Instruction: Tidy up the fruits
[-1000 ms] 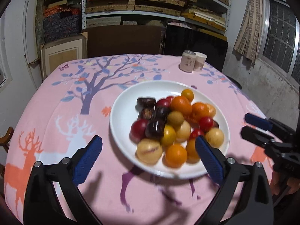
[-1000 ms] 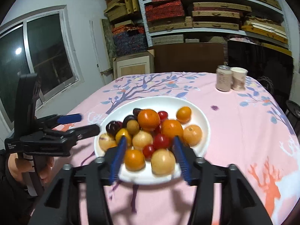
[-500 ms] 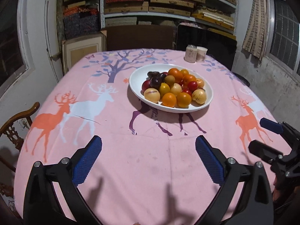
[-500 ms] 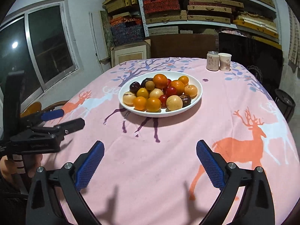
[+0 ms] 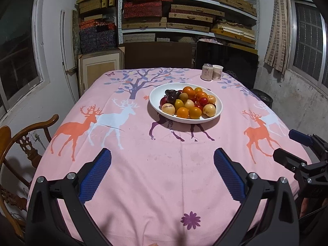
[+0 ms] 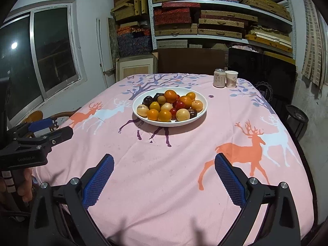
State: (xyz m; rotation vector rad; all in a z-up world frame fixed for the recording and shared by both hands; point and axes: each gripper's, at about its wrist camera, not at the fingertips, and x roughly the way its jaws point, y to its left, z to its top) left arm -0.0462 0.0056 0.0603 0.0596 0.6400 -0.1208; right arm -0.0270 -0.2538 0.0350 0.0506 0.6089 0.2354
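Observation:
A white plate (image 5: 155, 104) (image 6: 203, 102) stands in the middle of the pink deer tablecloth, heaped with several fruits (image 5: 188, 102) (image 6: 170, 107): orange, yellow, red and dark ones. My left gripper (image 5: 163, 165) hangs over the near part of the cloth, well short of the plate, open and holding nothing. My right gripper (image 6: 164, 169) is likewise open and bare, over the near cloth. In the left wrist view the right gripper (image 5: 287, 143) shows at the right edge. In the right wrist view the left gripper (image 6: 53, 127) shows at the left, in a person's hand.
A drink can (image 5: 207, 72) (image 6: 219, 78) and a paper cup (image 5: 217, 72) (image 6: 231, 79) stand at the table's far right. A wooden chair (image 5: 22, 143) is by the left edge. Shelves of boxes (image 5: 184, 10) and boards leaning on the wall lie behind the table.
Both grippers have pulled back from the plate toward the near table edge. The right gripper's jaws, narrower at the plate, have opened wide. The fruits stay on the plate.

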